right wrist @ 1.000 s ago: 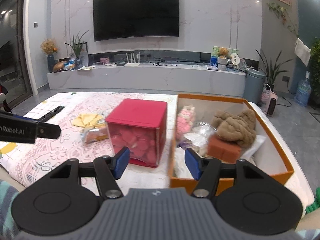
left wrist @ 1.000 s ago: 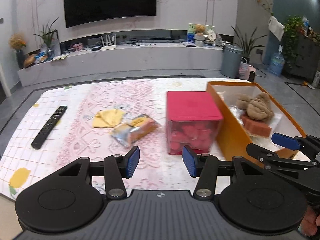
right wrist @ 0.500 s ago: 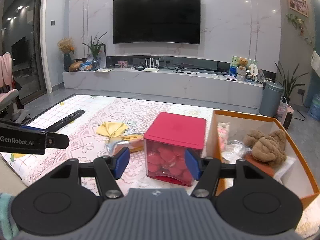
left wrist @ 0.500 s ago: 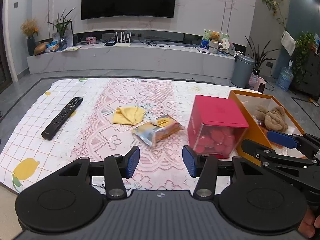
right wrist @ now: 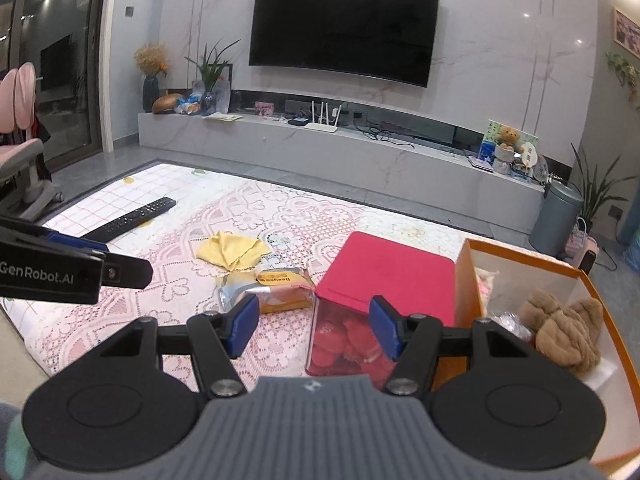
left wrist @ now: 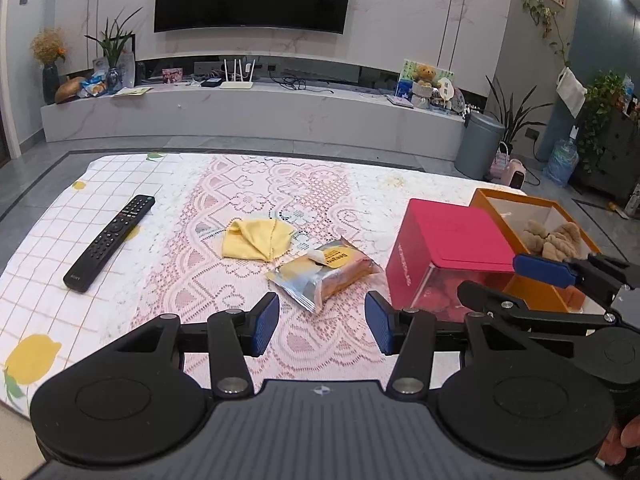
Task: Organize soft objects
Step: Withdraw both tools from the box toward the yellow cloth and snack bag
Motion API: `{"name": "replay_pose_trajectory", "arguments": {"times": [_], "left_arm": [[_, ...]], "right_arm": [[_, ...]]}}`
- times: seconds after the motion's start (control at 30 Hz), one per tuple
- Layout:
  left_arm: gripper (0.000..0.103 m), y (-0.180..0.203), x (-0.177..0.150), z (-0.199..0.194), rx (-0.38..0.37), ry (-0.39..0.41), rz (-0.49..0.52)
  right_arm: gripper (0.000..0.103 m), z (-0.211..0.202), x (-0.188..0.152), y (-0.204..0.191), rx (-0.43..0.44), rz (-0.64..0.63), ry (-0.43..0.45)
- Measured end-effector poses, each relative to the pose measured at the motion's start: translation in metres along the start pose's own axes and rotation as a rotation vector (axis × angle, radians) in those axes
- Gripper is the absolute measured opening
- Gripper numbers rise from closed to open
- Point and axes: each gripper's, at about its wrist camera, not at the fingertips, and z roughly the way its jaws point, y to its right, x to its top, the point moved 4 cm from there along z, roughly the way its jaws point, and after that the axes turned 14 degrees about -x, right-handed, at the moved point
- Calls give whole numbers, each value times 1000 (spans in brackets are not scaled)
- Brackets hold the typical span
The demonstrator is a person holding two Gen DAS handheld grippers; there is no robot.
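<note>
A yellow cloth (left wrist: 257,238) (right wrist: 228,251) lies on the lace table cover. A snack packet (left wrist: 324,272) (right wrist: 272,288) lies just right of it. An orange box (left wrist: 536,216) (right wrist: 612,312) at the right holds a brown plush toy (left wrist: 554,238) (right wrist: 564,332) and other soft items. My left gripper (left wrist: 322,326) is open and empty, just short of the packet. My right gripper (right wrist: 314,330) is open and empty, above the red-lidded box (right wrist: 384,268) (left wrist: 452,236). Each gripper shows at the edge of the other's view.
A black remote (left wrist: 110,242) (right wrist: 132,218) lies at the table's left. The red-lidded clear box stands between the packet and the orange box. A TV console and a bin (left wrist: 478,146) stand beyond the table.
Both grippers have swung left and drawn back from the orange box; the packet and cloth now sit nearer the middle of both views. Both stay open.
</note>
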Motion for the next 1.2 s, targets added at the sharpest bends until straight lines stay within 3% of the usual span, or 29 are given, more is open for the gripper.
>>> {"name": "replay_pose_trajectory", "arguments": {"times": [0.17, 0.5, 0.83, 1.07, 1.2], "left_arm": [[59, -10, 8, 18, -43, -30, 20], [59, -38, 28, 60, -51, -90, 73], [53, -81, 29, 96, 2, -181, 89], [53, -104, 19, 105, 12, -209, 70], [53, -115, 12, 110, 15, -212, 40]], "right_arm": [[61, 23, 9, -10, 20, -50, -5], [60, 74, 29, -30, 56, -149, -22], [60, 125, 38, -71, 132, -288, -41], [60, 151, 22, -104, 170, -247, -96], [60, 170, 9, -117, 147, -218, -141]]}}
